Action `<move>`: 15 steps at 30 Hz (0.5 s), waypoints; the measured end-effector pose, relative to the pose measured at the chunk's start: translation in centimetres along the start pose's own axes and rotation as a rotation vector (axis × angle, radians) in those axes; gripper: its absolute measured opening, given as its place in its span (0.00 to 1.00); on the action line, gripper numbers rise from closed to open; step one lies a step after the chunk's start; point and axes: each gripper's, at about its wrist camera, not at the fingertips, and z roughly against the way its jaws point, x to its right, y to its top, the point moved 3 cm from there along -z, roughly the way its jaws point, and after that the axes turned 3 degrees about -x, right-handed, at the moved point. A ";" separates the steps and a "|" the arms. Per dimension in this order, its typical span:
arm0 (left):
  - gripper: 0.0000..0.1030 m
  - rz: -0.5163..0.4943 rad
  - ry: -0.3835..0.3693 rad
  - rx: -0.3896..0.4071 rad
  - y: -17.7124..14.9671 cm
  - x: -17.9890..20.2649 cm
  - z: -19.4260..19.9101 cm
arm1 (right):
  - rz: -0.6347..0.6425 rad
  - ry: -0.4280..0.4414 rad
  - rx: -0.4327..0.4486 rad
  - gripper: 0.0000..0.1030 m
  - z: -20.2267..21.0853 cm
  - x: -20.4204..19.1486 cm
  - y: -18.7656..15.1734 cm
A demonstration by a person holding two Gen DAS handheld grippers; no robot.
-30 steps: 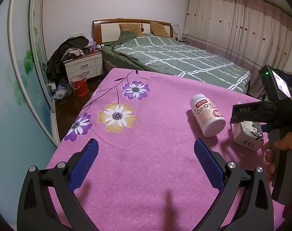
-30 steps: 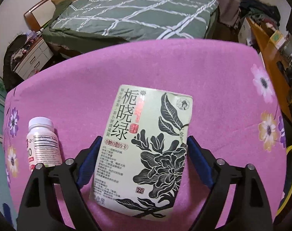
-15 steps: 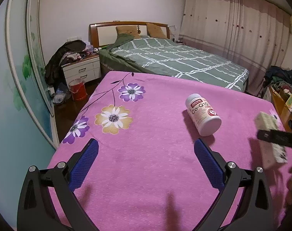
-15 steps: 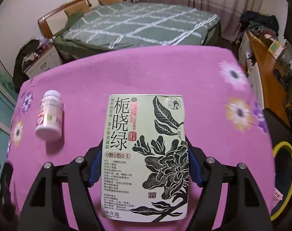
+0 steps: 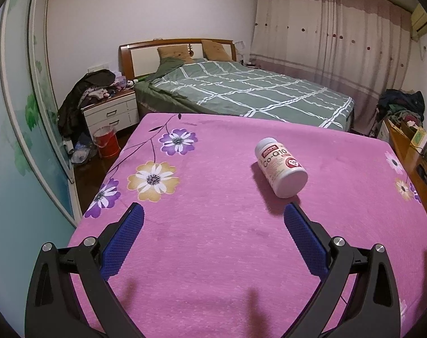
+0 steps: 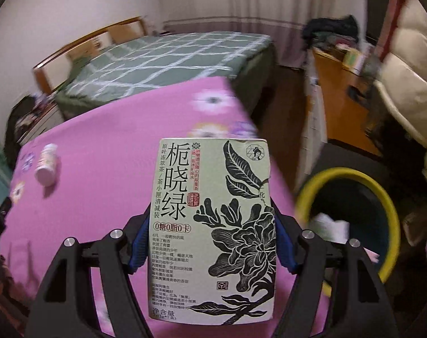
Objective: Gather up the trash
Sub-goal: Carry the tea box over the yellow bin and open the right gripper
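Observation:
My right gripper [image 6: 210, 242] is shut on a pale green tea box [image 6: 213, 225] with black flower print and holds it up above the pink cloth's right edge. A yellow-rimmed bin [image 6: 382, 197] with white paper inside stands on the floor to the right. A white Co-Q10 pill bottle [image 5: 281, 169] lies on its side on the pink flowered cloth [image 5: 213, 239], just beyond my left gripper's right fingertip; it also shows in the right wrist view [image 6: 46, 166]. My left gripper [image 5: 213, 219] is open and empty, low over the cloth.
A green checked bed [image 5: 241, 95] stands behind the cloth. A white nightstand [image 5: 112, 112] piled with clothes and a red bucket [image 5: 106, 142] are at the far left. A wooden desk [image 6: 345, 81] with clutter stands to the right.
My right gripper closed on the tea box, lifted it off the cloth and swung right toward the yellow-rimmed bin. It has left the left wrist view. The left gripper stayed open.

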 end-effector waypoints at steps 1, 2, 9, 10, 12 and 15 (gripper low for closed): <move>0.95 -0.002 -0.004 -0.002 0.0 0.1 0.0 | -0.017 -0.015 0.002 0.66 0.1 1.0 -0.1; 0.95 -0.004 -0.006 -0.001 -0.1 0.2 0.0 | -0.037 -0.031 0.004 0.66 0.2 2.3 -0.2; 0.95 -0.024 -0.005 -0.002 -0.3 0.6 0.0 | -0.179 -0.162 -0.032 0.66 -0.4 11.9 -1.7; 0.95 -0.026 -0.005 -0.003 -0.3 0.7 -0.1 | -0.185 -0.169 -0.038 0.66 -0.6 12.4 -1.8; 0.95 -0.031 -0.003 -0.005 -0.4 0.7 -0.1 | -0.196 -0.183 -0.064 0.67 -1.2 13.7 -2.1; 0.95 -0.037 -0.001 -0.005 -0.4 0.9 -0.1 | -0.213 -0.212 -0.068 0.70 -1.7 15.4 -2.1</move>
